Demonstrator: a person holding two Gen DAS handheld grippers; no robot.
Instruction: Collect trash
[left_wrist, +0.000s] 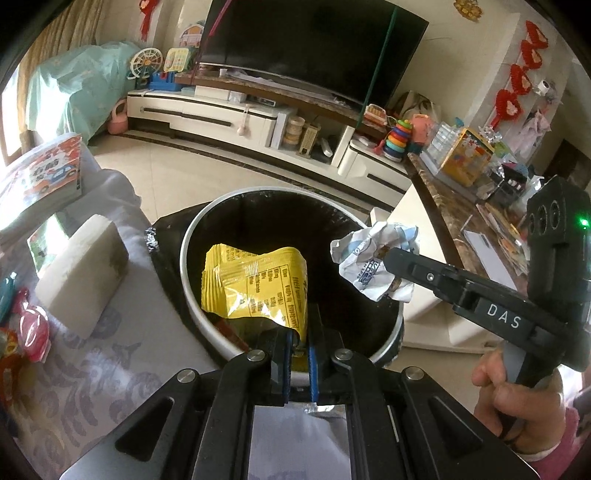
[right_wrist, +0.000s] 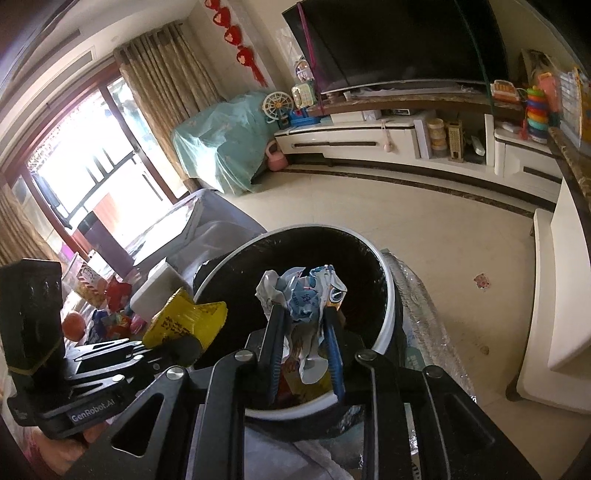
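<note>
Left gripper: I see my blue-padded fingers pinching the lower edge of a yellow snack wrapper; in the right wrist view this gripper sits left of my right fingers, with the wrapper at the bin's left rim.
Yellow snack wrapper: it stands up just ahead of my left fingertips, over the open mouth of the trash bin, crumpled, printed side toward the camera.
Trash bin: round, white rim, black liner; directly ahead of and below both pairs of fingers; some wrappers already lie at its bottom near the rim closest to me.
Right gripper: my fingers are closed on a crumpled white-and-blue paper wad, which bulges out past the tips.
Paper wad: held over the bin's opening; from the left wrist view it hangs right of my left fingers, at the end of the right gripper, above the bin's right rim.
</note>
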